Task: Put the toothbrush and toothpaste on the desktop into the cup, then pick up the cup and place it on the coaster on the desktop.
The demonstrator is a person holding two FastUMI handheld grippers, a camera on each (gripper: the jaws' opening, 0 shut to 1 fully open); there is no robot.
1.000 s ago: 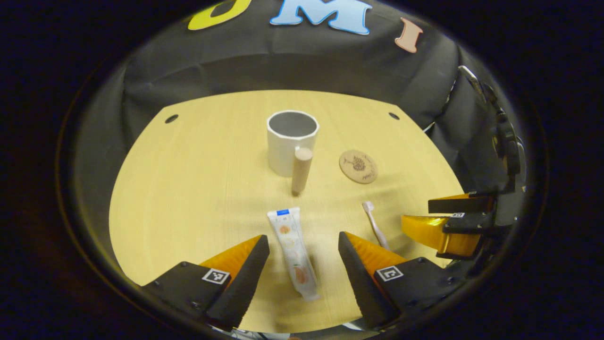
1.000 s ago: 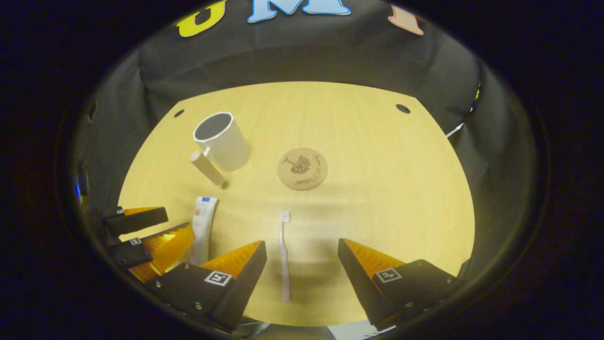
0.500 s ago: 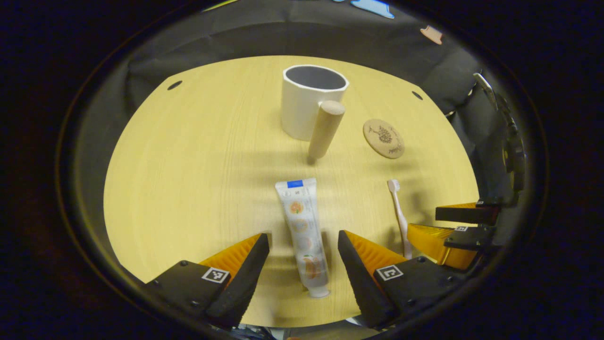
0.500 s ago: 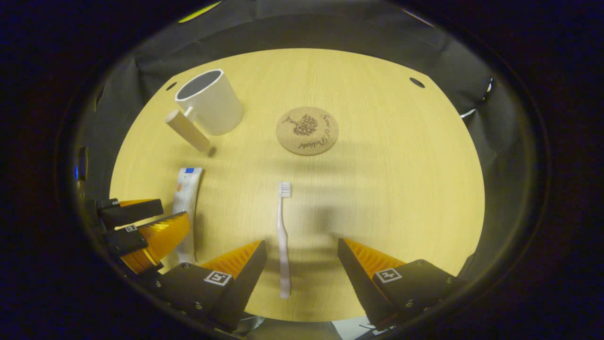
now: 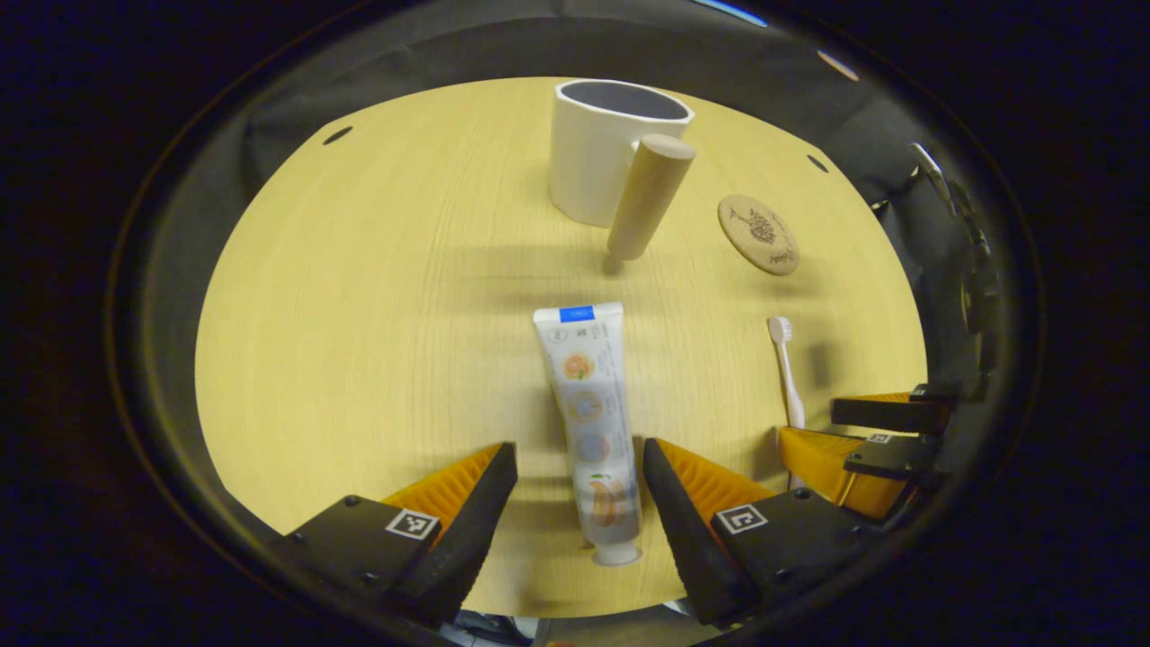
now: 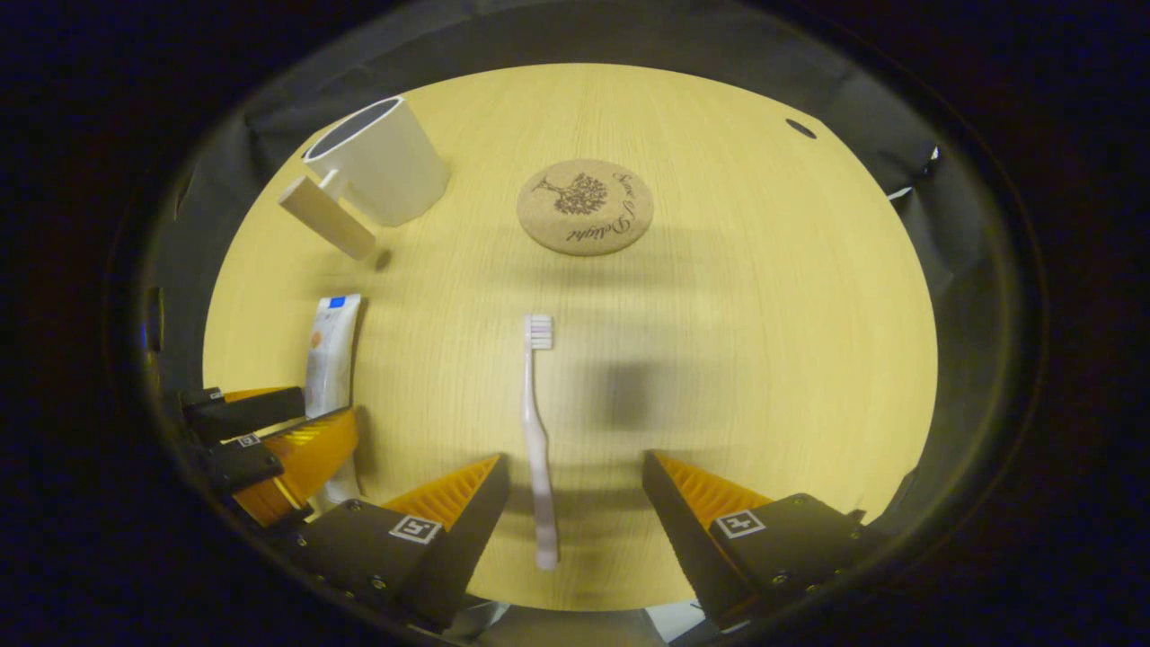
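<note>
Pale wood grain runs under everything on the desktop point(image 5: 359, 314), with dark cloth walling the booth behind it. We hold both grippers spread wide. The toothpaste point(image 5: 588, 422) lies flat between the jaws of the left gripper point(image 5: 575, 485), cap end nearest us; the toothbrush point(image 6: 537, 431) lies between the jaws of the right gripper point(image 6: 575, 490), closer to the left finger. We judge the thin brush could roll or skid if only one finger reaches it first, and the soft tube might buckle. Past both sets of jaws stand the cup point(image 5: 602, 148) and the coaster point(image 6: 584, 207); how near the tips sit to the wood, we cannot quite tell.
</note>
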